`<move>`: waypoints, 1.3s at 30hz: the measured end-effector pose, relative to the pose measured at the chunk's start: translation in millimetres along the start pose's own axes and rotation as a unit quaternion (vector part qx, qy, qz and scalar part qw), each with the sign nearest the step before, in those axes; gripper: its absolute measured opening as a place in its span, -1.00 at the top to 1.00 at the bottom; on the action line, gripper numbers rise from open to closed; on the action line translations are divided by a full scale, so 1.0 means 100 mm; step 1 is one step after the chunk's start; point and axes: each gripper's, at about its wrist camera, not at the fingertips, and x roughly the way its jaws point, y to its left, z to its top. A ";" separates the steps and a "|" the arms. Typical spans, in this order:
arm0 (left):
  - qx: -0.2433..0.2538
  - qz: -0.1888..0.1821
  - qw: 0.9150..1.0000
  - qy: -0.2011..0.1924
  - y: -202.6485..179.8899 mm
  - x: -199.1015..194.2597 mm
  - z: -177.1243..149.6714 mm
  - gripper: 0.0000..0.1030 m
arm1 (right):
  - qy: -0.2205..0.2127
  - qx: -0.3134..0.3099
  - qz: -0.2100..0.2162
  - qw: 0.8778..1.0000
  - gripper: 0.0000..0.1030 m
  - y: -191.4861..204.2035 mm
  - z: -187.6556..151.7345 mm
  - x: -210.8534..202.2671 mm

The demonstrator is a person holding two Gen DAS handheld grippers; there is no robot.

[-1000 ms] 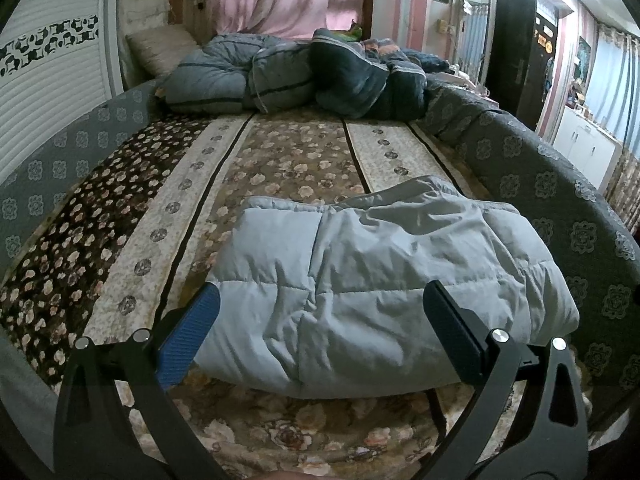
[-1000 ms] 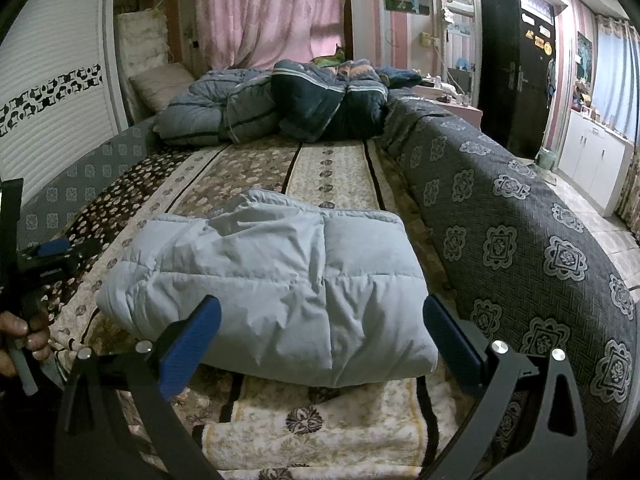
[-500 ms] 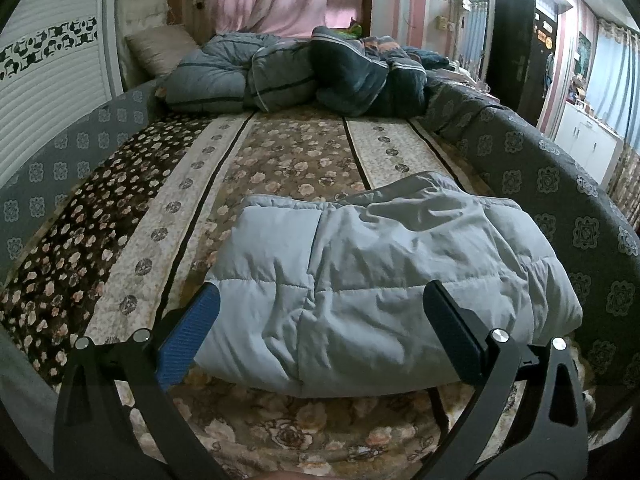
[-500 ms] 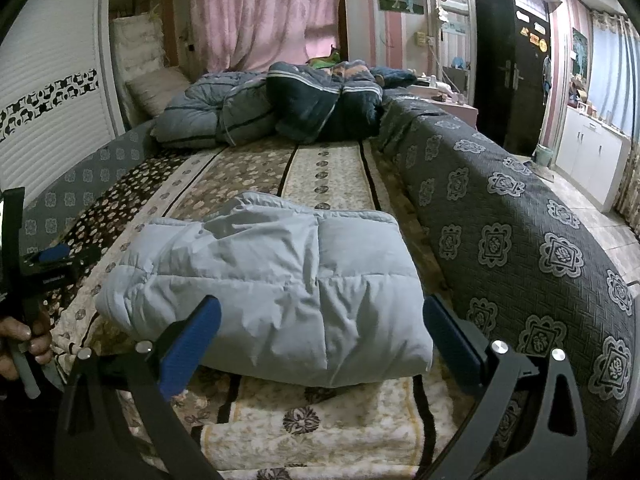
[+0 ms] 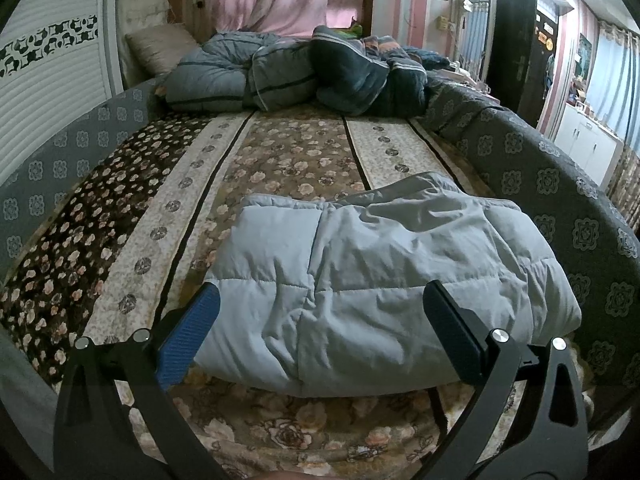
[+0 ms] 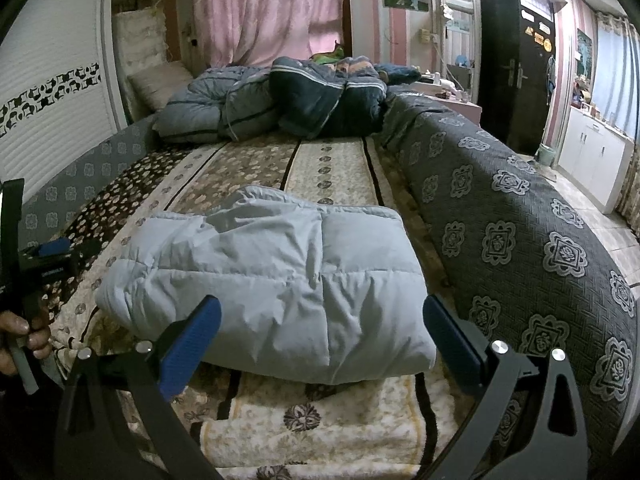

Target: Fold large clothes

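**Folded jacket at rest, both tools drawn clear**

Left wrist view. Your left hand-held gripper [image 5: 320, 320] hangs above the near edge of the bed [image 5: 280, 160], its jaws spread wide and holding nothing. The pale blue padded jacket [image 5: 380, 272] lies as a compact folded bundle from centre toward 3 o'clock. Compared with a second ago, it sits marginally lower in frame and its creases are unchanged: you have eased back slightly and left it alone. The heaped quilts [image 5: 300, 76] lie at 12 o'clock.

Right wrist view. Your right hand-held gripper [image 6: 322, 332] is likewise wide open and empty, framing the jacket's near edge without touching it. At 9 o'clock your left hand [image 6: 20, 340] grips the other tool's handle, well apart from the bundle. Here too the view has pulled back a little.

Judgement: the fold looks finished; little remains beyond tidying.

Writing: a small white label on the left tool's body is too small to read. Stickers on the dark door [image 6: 516, 60] at 2 o'clock are illegible.
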 end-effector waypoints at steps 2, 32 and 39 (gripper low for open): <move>0.000 0.000 1.000 0.001 -0.01 0.00 -0.01 -0.94 | 0.001 0.000 0.001 1.000 -0.96 0.01 0.00 0.00; -0.001 -0.002 1.000 0.002 -0.01 0.00 0.00 -0.94 | 0.001 0.000 -0.003 1.000 -0.96 0.04 -0.01 0.02; -0.002 -0.002 1.000 0.002 0.01 0.00 0.00 -0.94 | 0.001 0.000 -0.001 1.000 -0.96 0.04 -0.01 0.03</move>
